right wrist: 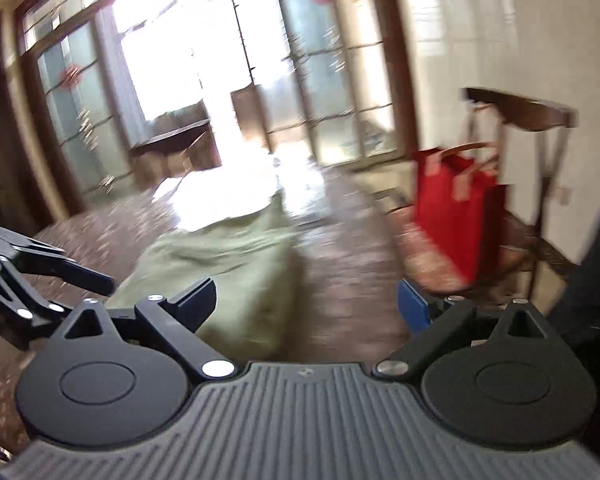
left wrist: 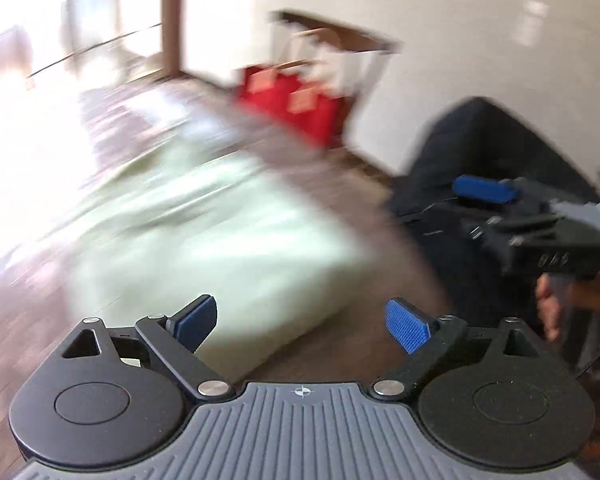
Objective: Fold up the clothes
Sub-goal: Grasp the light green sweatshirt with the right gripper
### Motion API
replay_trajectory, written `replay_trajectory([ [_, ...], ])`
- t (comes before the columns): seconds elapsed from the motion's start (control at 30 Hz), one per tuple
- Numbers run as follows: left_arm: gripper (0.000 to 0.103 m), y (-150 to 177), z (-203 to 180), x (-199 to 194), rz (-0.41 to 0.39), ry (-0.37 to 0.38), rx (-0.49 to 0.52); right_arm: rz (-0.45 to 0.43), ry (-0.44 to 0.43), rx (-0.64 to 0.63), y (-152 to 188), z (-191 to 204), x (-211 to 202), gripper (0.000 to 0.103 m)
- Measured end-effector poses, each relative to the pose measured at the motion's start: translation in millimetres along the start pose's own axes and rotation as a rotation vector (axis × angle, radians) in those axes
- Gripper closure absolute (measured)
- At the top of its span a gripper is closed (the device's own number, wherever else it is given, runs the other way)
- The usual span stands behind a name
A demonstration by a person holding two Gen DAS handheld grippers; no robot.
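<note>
Both views heavily blurred; left tongs (left wrist: 300, 320) seen spread wide, nothing between the pads; right tongs (right wrist: 306, 306) likewise apart and empty; pale green garment (left wrist: 220, 232) lies ahead of and below both tongs on the dark wooden floor (left wrist: 28, 328), apparently folded into a compact slab, free of either grip; a red bag (right wrist: 452, 216) stands beyond, right of the right tongs, untouched; fold judged finished or nearly so.

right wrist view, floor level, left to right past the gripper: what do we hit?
Left gripper → pale green garment on the floor → red bag → dark wooden side table against the wall.
</note>
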State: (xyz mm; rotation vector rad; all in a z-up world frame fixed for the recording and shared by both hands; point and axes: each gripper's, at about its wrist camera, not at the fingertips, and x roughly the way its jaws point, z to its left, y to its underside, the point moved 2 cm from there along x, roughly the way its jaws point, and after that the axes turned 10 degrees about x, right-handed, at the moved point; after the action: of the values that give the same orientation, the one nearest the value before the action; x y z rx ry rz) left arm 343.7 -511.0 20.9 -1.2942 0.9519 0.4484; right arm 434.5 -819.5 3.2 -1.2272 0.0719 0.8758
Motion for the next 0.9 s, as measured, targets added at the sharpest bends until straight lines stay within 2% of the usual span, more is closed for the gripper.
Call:
replay_trajectory([
  [0.1, 0.009, 30, 43, -22, 0.043, -0.084, -0.099, 0.059, -0.019, 0.002, -3, 26, 47, 0.007],
  [0.2, 0.009, 47, 69, -38, 0.057, -0.150, -0.172, 0.115, -0.004, -0.007, -13, 33, 94, 0.007],
  [0.3, 0.009, 53, 85, -47, 0.046, -0.178, -0.263, 0.202, 0.000, 0.032, -20, 29, 139, 0.007],
  [0.4, 0.009, 56, 99, -55, 0.023, -0.197, -0.354, 0.258, -0.049, 0.096, -19, 20, 167, 0.007],
  [0.43, 0.009, 58, 103, -58, 0.017, -0.204, -0.379, 0.266, -0.074, 0.096, -21, 20, 172, 0.012],
  [0.47, 0.009, 60, 105, -58, 0.012, -0.214, -0.395, 0.271, -0.099, 0.091, -24, 21, 176, 0.033],
  [0.5, 0.009, 62, 107, -59, 0.008, -0.226, -0.410, 0.277, -0.120, 0.075, -26, 24, 179, 0.044],
  [0.53, 0.009, 63, 108, -60, 0.008, -0.238, -0.423, 0.286, -0.137, 0.053, -28, 27, 180, 0.064],
  [0.57, 0.009, 66, 110, -61, 0.009, -0.247, -0.440, 0.297, -0.158, 0.038, -28, 30, 180, 0.076],
  [0.6, 0.009, 69, 112, -62, 0.010, -0.254, -0.461, 0.309, -0.180, 0.026, -28, 32, 180, 0.093],
  [0.73, 0.009, 80, 118, -67, 0.018, -0.266, -0.519, 0.295, -0.319, 0.031, -25, 41, 163, 0.097],
  [0.9, 0.009, 93, 124, -73, 0.030, -0.277, -0.540, 0.336, -0.519, -0.028, -6, 87, 106, 0.098],
])
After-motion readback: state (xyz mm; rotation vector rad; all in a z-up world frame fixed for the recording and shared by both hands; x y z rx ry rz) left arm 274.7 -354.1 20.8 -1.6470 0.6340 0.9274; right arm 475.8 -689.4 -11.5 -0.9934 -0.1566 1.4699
